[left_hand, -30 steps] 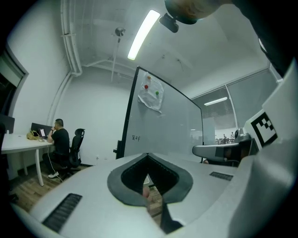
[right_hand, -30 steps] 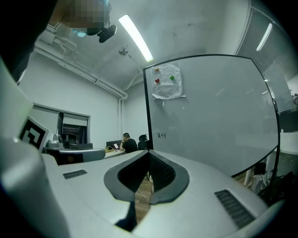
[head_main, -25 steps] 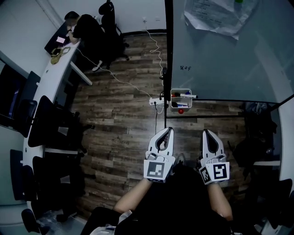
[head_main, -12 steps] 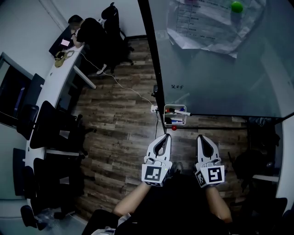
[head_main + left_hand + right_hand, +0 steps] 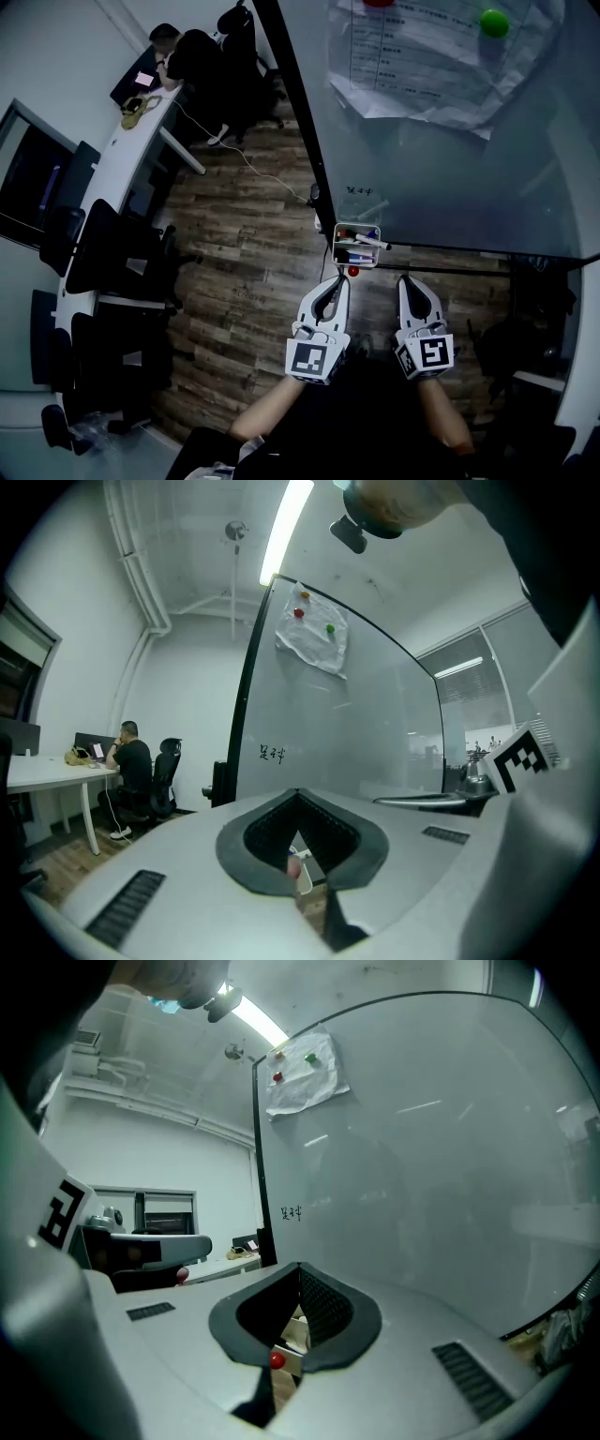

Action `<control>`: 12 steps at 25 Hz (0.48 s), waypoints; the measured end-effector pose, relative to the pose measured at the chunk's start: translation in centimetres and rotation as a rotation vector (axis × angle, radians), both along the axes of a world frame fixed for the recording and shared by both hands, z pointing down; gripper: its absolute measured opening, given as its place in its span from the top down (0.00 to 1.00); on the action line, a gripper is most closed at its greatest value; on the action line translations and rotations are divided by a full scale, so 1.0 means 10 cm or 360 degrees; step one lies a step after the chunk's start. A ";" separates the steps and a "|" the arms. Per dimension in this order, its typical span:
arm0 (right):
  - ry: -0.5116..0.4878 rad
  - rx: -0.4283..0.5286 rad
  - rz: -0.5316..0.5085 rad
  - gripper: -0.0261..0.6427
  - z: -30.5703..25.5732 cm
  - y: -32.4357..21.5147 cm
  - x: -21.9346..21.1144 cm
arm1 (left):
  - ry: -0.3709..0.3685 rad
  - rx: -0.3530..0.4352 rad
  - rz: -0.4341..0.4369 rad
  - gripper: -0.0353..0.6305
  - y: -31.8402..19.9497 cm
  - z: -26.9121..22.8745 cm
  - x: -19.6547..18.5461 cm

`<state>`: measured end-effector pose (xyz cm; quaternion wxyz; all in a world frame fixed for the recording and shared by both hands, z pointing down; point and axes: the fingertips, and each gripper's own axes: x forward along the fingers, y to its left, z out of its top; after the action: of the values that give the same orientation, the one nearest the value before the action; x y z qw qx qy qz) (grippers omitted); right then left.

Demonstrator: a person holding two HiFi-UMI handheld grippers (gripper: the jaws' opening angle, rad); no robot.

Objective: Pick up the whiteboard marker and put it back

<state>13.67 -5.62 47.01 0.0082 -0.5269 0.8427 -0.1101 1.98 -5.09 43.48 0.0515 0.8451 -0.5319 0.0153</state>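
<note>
Seemingly barely begun — left claw (image 5: 336, 281) and right claw (image 5: 405, 281) are both closed and empty, the marker (image 5: 368, 242) lying in the tray (image 5: 337, 249) just ahead of their tips.

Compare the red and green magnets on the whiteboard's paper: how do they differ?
Colour: red magnet versus green magnet. Place: the red magnet sits nearer the black frame, the green magnet farther in. Shared: both are small, round, and pin the crumpled paper to the whiteboard.
</note>
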 end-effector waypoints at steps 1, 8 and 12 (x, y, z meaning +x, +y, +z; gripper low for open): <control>-0.0001 -0.0003 -0.0002 0.94 0.02 -0.03 -0.01 | -0.0011 0.0003 0.0000 0.93 -0.03 0.01 -0.01; 0.0026 -0.0084 -0.0019 0.94 0.21 -0.22 -0.07 | -0.0001 0.0016 0.0023 0.93 -0.23 0.00 -0.02; 0.0024 -0.0099 -0.0022 0.94 0.28 -0.34 -0.10 | 0.0026 0.0014 0.0027 0.93 -0.33 0.04 -0.04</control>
<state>12.63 -9.02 49.81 -0.0154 -0.5220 0.8425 -0.1324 1.57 -8.39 43.92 0.0522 0.8500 -0.5242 0.0065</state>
